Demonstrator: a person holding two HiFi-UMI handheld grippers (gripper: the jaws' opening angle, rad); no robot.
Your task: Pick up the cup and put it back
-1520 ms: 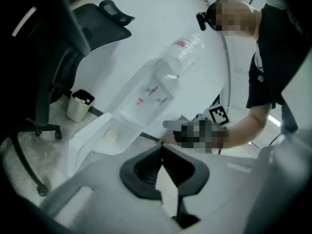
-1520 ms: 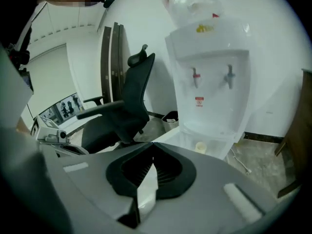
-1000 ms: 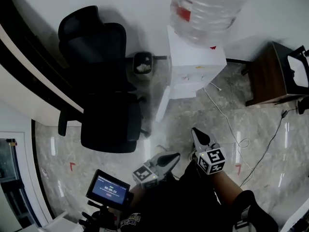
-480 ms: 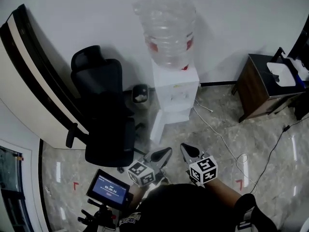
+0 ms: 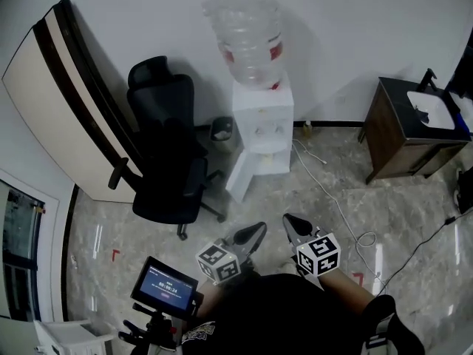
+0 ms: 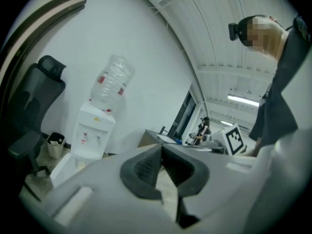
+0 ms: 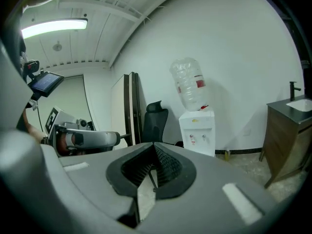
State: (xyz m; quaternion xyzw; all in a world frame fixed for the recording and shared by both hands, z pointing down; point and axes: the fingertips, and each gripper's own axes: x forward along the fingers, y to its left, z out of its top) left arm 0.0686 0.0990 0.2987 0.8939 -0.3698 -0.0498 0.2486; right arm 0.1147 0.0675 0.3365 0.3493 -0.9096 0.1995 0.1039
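No cup shows in any view. Both grippers are held side by side low in the head view, over the floor and in front of the person's dark clothes. My left gripper (image 5: 253,232) is shut with nothing in it, its pads meeting at the tip in the left gripper view (image 6: 161,148). My right gripper (image 5: 290,221) is also shut and empty, its pads together in the right gripper view (image 7: 154,146). Both point toward a white water dispenser (image 5: 262,128) with a clear bottle (image 5: 247,39) on top, which stands against the wall some way off.
A black office chair (image 5: 166,157) stands left of the dispenser, with a small bin (image 5: 222,132) between them. A dark wooden cabinet (image 5: 410,128) is at the right. A cable (image 5: 332,198) trails over the marble floor. A screen on a stand (image 5: 164,287) sits at the lower left.
The head view has swung up and pulled back, so the dispenser, chair and cabinet look farther away. Both grippers stay shut and close together at the lower middle.
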